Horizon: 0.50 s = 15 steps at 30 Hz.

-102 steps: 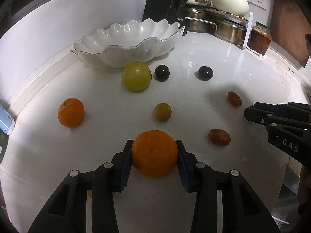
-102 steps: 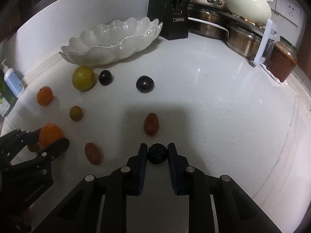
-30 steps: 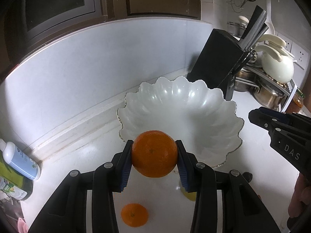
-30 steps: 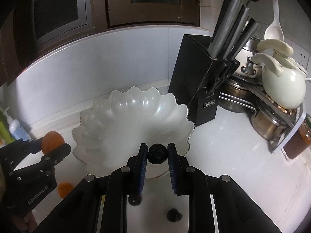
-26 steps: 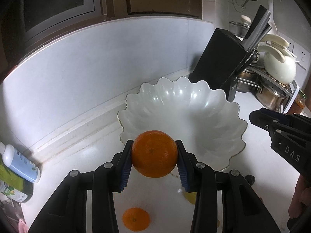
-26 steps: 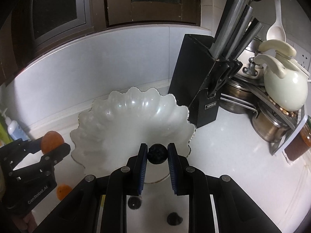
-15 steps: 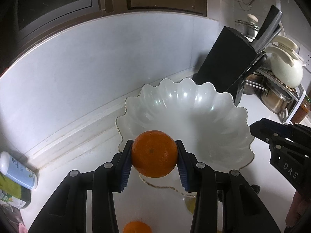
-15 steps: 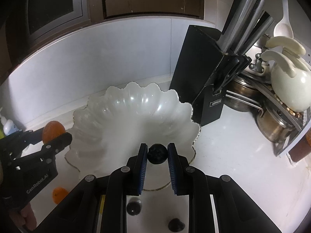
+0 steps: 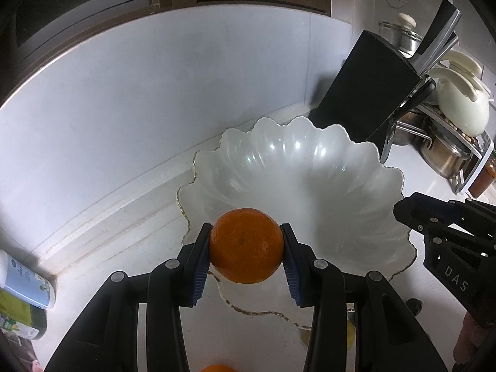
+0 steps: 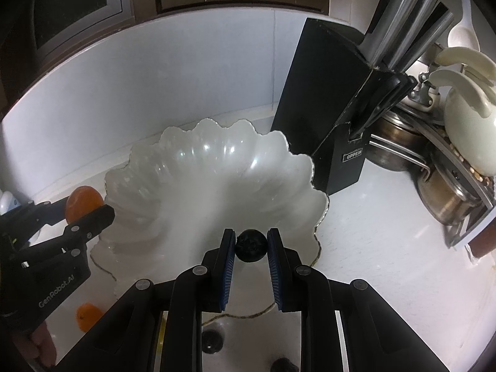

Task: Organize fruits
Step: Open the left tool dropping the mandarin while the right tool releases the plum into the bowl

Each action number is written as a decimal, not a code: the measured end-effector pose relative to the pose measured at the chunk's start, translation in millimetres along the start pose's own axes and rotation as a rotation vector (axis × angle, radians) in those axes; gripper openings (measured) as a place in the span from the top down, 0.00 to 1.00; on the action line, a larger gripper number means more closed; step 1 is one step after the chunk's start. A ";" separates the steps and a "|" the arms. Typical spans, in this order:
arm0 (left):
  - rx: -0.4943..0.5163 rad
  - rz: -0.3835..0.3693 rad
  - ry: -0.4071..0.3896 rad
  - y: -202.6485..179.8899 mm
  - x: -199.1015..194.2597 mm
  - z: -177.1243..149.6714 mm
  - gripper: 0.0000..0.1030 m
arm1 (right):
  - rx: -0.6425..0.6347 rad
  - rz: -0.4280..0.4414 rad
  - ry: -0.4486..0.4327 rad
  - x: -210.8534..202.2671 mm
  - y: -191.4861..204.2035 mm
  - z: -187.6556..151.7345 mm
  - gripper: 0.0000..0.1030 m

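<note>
Left gripper (image 9: 246, 246) clamped an orange (image 9: 246, 245) at the near rim of the bowl (image 9: 310, 186) | right gripper (image 10: 250, 246) pinched a dark fruit (image 10: 250, 245) over it (likely for dropping in).

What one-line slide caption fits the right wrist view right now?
Right gripper holds a small dark fruit over the scalloped white bowl; the left gripper brings an orange.

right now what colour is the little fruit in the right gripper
Black or very dark, with a rough skin. The small fruit shows best in the right wrist view, clamped in the right gripper.
</note>
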<state>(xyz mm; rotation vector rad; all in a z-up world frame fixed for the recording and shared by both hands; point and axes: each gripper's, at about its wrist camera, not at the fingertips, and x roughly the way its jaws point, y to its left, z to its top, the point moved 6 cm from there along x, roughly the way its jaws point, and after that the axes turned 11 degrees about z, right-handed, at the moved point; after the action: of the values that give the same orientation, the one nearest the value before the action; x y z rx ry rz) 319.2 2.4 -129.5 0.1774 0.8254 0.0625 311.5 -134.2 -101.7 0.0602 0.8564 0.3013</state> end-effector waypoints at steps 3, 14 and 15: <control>0.006 0.002 0.002 -0.7 0.8 -0.6 0.58 | -0.004 0.006 0.003 1.5 1.5 0.2 0.78; 0.003 0.045 -0.035 7.0 -4.0 2.6 0.34 | -0.002 -0.031 -0.014 -2.1 -2.0 6.9 0.35; 0.000 0.045 -0.036 7.6 -5.0 2.7 0.31 | -0.003 -0.032 -0.017 -3.2 -1.8 7.6 0.33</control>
<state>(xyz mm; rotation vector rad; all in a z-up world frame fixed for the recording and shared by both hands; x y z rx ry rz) 317.9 8.9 -122.7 0.1964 0.7858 0.1017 315.7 -136.3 -94.7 0.0461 0.8396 0.2715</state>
